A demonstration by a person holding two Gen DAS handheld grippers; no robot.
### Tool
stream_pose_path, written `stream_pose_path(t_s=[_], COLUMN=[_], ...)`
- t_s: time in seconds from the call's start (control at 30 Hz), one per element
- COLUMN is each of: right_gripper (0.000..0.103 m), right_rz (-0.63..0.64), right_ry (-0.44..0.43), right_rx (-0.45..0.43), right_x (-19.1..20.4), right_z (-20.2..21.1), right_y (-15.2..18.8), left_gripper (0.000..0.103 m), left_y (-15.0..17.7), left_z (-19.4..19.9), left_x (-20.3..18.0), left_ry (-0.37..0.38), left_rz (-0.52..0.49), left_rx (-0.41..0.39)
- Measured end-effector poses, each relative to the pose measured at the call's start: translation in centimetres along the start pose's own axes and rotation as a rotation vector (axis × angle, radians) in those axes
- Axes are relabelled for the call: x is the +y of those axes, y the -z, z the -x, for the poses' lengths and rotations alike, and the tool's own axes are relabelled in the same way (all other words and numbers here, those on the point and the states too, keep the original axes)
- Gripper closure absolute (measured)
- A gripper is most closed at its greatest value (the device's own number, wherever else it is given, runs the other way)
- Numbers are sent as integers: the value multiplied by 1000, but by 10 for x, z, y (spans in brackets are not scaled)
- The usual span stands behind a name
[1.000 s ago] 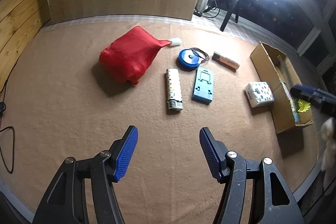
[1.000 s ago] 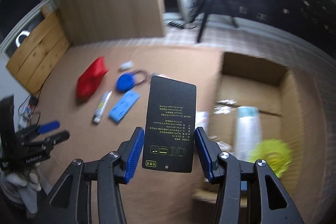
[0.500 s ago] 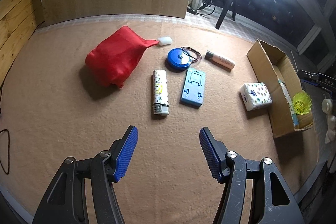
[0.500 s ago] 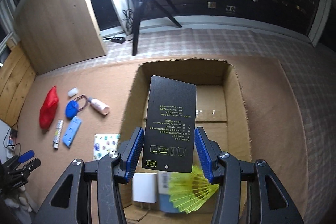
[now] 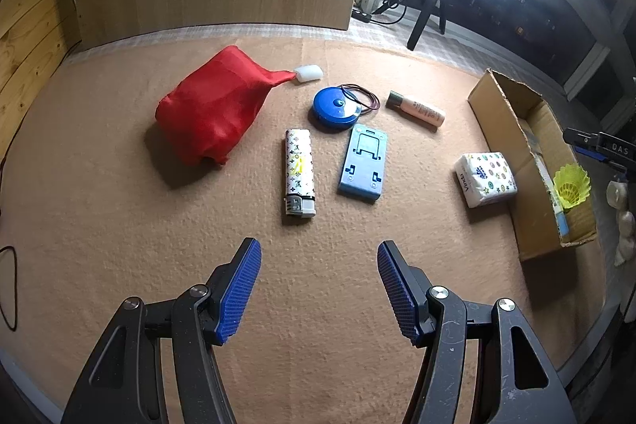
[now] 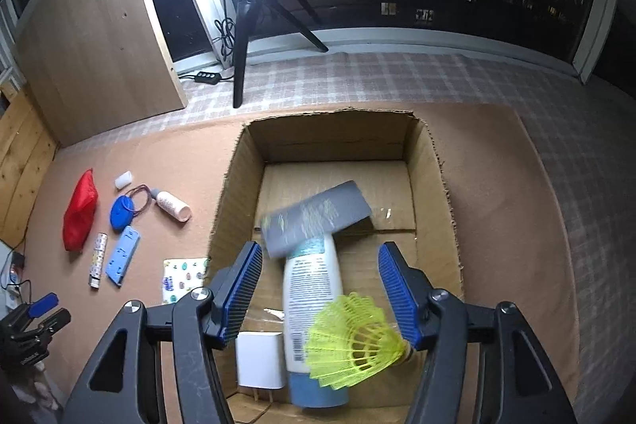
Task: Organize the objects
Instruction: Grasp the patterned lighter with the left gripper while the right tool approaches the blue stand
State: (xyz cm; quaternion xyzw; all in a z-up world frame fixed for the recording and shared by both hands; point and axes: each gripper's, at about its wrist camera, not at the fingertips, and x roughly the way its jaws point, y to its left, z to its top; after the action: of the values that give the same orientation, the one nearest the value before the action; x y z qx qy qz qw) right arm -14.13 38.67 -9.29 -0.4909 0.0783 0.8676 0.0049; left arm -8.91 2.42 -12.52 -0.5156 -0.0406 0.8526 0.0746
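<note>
My right hand-held gripper [image 6: 320, 291] is opening above the cardboard box [image 6: 234, 177], the dark card [image 6: 316, 219] blurred inside it across a white bottle [image 6: 312, 289], while my left hand-held gripper [image 5: 319, 291] hangs spread and empty over the desk [image 5: 99, 225].

Both wrist views angle downward, sharing the cardboard box [image 6: 234, 185] and, seemingly, the same mat [image 5: 119, 225].
</note>
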Motion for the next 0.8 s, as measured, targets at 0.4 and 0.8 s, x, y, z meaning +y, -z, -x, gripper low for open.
stream_pose_path(t_s=[0.4,0.8], right_gripper=[46,46], right_rz=[0,12], right_ry=[-177,-316], right_rx=[-9,119], right_x=[57,150], right_z=[17,-32], right_y=[4,8], left_gripper=[38,38], left_y=[2,-34], left_z=[-2,-26], left_x=[16,31], left_ry=[-11,-28], left_rz=[7,13], left_rx=[4,-6])
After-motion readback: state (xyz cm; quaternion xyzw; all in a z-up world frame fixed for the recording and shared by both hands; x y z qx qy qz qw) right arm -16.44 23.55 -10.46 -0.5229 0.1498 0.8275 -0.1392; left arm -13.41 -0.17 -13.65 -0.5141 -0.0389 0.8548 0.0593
